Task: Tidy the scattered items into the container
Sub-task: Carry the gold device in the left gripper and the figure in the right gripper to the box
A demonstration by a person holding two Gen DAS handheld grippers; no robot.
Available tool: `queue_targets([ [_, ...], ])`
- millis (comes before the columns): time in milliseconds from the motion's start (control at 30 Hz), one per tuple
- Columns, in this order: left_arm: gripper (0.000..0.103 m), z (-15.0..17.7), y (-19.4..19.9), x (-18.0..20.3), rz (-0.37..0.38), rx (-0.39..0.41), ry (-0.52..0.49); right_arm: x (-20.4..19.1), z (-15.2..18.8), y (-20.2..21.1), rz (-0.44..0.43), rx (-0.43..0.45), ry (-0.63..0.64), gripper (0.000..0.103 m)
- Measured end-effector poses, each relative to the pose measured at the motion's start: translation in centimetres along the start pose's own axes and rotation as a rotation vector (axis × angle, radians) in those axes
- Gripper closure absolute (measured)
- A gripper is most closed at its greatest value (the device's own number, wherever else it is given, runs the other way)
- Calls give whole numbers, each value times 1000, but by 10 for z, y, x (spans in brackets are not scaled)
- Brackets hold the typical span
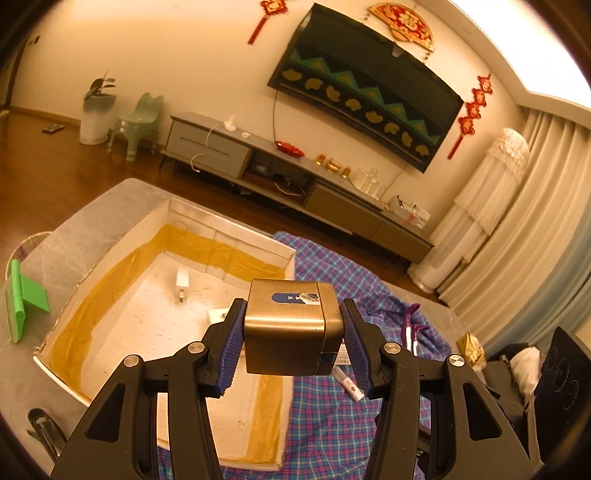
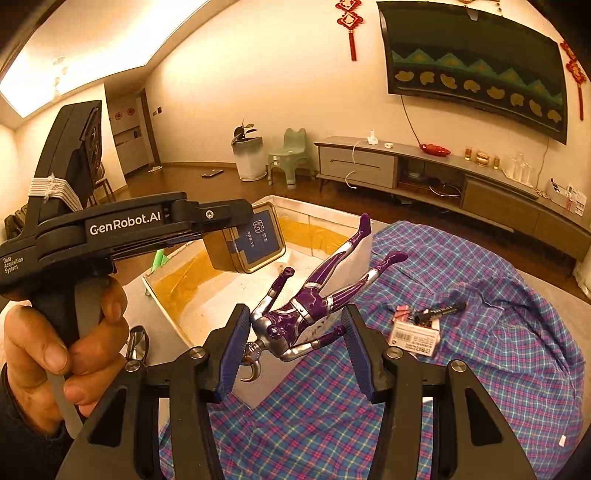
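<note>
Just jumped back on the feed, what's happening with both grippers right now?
The left gripper is shut on a gold tin and holds it above the open white box. The right gripper is around a purple action figure near the box's edge, over the plaid cloth; whether it truly clamps it is unclear. A barcoded carton and a black marker lie on the cloth.

Home living room. Ahead of the hand-held gripper, on the far wall: a TV [image 2: 476, 70] under a patterned dust cover, red knot ornaments [image 2: 350, 22] beside it. Below the TV: a long grey media cabinet [image 2: 424, 173] with cables and small glassware. Further left: a green child's chair [image 2: 290, 155] and a potted plant [image 2: 248, 153]. Far right: pleated curtains [image 1: 532, 206]. Wooden floor [image 2: 192, 188]; lit ceiling cove.
</note>
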State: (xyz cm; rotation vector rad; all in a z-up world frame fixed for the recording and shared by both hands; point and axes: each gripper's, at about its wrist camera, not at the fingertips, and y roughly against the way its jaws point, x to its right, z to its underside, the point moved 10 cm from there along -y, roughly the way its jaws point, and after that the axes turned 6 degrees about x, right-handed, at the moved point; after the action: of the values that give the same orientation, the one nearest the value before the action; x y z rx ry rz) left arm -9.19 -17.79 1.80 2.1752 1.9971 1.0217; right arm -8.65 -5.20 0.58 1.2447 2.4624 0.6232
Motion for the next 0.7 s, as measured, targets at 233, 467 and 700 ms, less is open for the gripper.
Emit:
queue_targets([
  [233,50,-3,-4,-18,-13,6,33,-11,-5,-15,-17,-10,13,50],
  [467,50,-4,-13,-38,-26,1,65,-17,-10,-28,-24,-23,32,50],
  [700,50,-6,-16,-58,-42,3,91,-19,-13,-44,-31,-47,34,50],
])
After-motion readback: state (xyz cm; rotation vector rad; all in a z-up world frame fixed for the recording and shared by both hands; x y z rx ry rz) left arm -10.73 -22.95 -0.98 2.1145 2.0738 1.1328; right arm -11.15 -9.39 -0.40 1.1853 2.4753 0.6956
